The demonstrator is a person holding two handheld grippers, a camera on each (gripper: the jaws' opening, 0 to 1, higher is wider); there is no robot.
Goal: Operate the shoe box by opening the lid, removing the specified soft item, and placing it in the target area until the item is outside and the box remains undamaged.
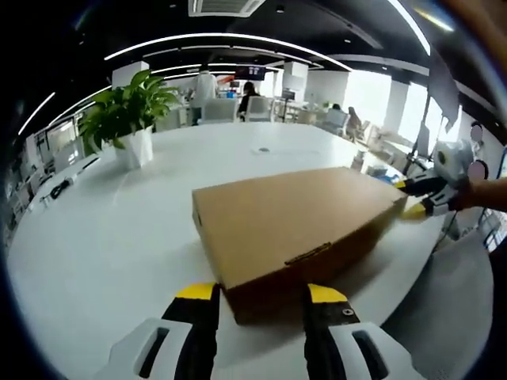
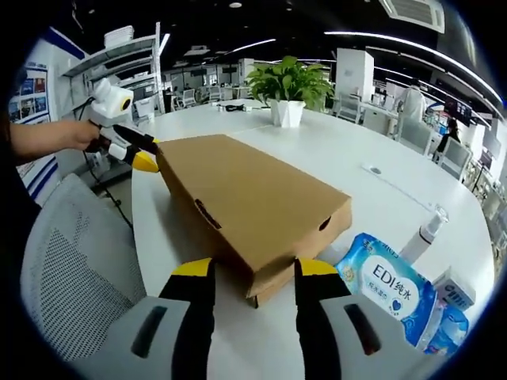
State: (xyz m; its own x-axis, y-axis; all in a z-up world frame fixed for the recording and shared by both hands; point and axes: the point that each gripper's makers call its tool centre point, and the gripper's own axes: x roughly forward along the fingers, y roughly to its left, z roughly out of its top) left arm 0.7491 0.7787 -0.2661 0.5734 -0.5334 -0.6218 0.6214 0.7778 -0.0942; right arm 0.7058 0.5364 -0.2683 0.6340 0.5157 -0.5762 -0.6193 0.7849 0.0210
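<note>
Your closed cardboard shoe box [image 1: 297, 226] lies flat on the white worktop [image 1: 119, 237], lid down. Your left gripper [image 1: 261, 294] has its jaws spread across the box's near corner. Your right gripper [image 2: 247, 271] stands likewise at the opposite end, jaws spread. A blue tissue pack [image 2: 388, 286] sits at 3 o'clock there.

"EDI" in blue letters with two Chinese characters on the blue-and-white soft pack [image 2: 388, 286], no other legible text
</note>
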